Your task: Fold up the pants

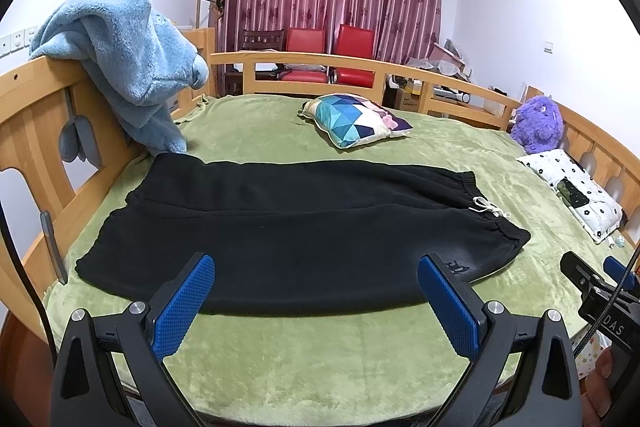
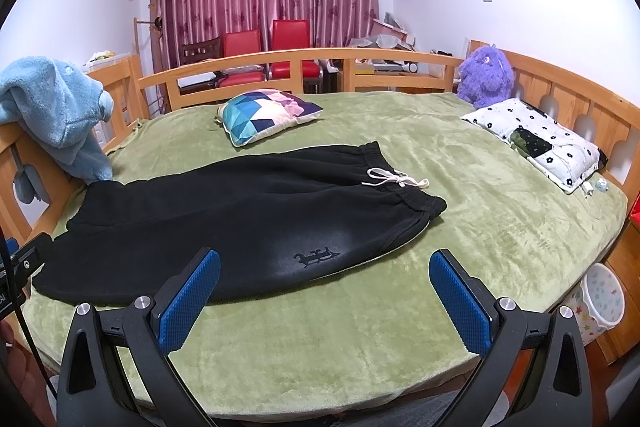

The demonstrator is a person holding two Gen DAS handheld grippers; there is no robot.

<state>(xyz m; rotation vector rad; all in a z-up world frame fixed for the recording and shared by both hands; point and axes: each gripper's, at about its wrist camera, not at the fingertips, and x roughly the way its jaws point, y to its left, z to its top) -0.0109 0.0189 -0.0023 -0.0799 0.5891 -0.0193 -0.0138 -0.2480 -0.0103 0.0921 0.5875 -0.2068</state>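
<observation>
Black pants (image 1: 288,227) lie flat across the green bed cover, legs to the left, waistband with a white drawstring (image 1: 490,209) to the right. They also show in the right wrist view (image 2: 224,215), with a small dark logo (image 2: 316,255) near the front edge. My left gripper (image 1: 316,279) is open and empty, hovering just in front of the pants' near edge. My right gripper (image 2: 324,279) is open and empty, in front of the waist end; part of it shows at the right edge of the left wrist view (image 1: 596,283).
A green blanket (image 2: 460,187) covers the bed inside a wooden frame (image 1: 360,61). A geometric cushion (image 1: 356,119), a flowered pillow (image 2: 536,139), a purple plush toy (image 2: 486,77) and a blue fleece (image 1: 128,55) over the left rail surround the pants. A bin (image 2: 602,301) stands by the right corner.
</observation>
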